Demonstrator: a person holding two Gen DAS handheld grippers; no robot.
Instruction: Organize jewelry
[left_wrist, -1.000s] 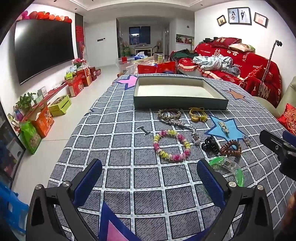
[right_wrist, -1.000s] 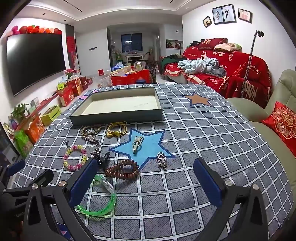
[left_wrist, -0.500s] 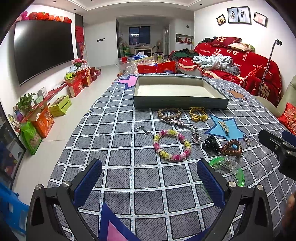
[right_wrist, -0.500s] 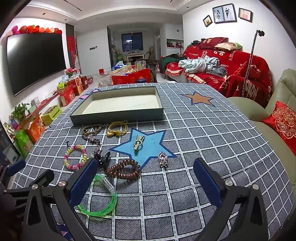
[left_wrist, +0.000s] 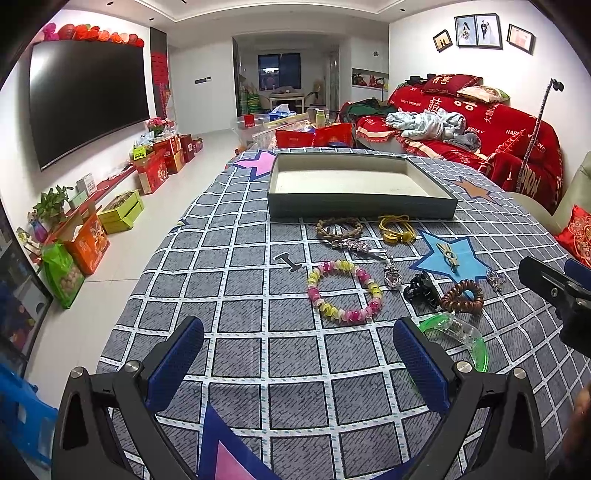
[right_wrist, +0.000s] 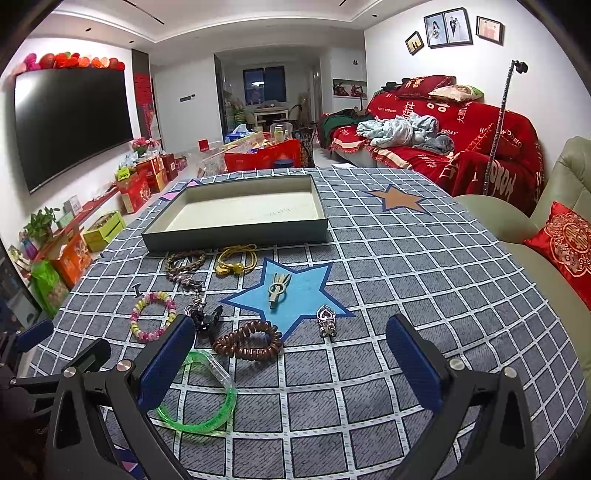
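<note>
An empty grey-green tray (left_wrist: 360, 208) (right_wrist: 236, 238) sits at the far middle of the checked tablecloth. In front of it lie several pieces: a pink-and-yellow bead bracelet (left_wrist: 344, 291) (right_wrist: 152, 311), a brown coil hair tie (left_wrist: 461, 297) (right_wrist: 247, 339), a green bangle (left_wrist: 458, 336) (right_wrist: 201, 395), a black claw clip (left_wrist: 421, 290), a yellow cord (left_wrist: 397, 229) (right_wrist: 236, 260), a brown bead bracelet (left_wrist: 338, 225), a silver pendant (right_wrist: 325, 320) and a beige clip (right_wrist: 277, 290). My left gripper (left_wrist: 297, 360) is open, short of the bead bracelet. My right gripper (right_wrist: 291, 362) is open, near the coil tie.
The table's left edge drops to a white floor with boxes under a wall television (left_wrist: 88, 99). A red sofa (right_wrist: 443, 144) stands at the back right, a pale armchair with a red cushion (right_wrist: 563, 242) at the right. My right gripper's body (left_wrist: 557, 291) shows at the left wrist view's right edge.
The right gripper has crept slightly forward toward the jewelry. The left gripper has hardly moved, and both stay open.
</note>
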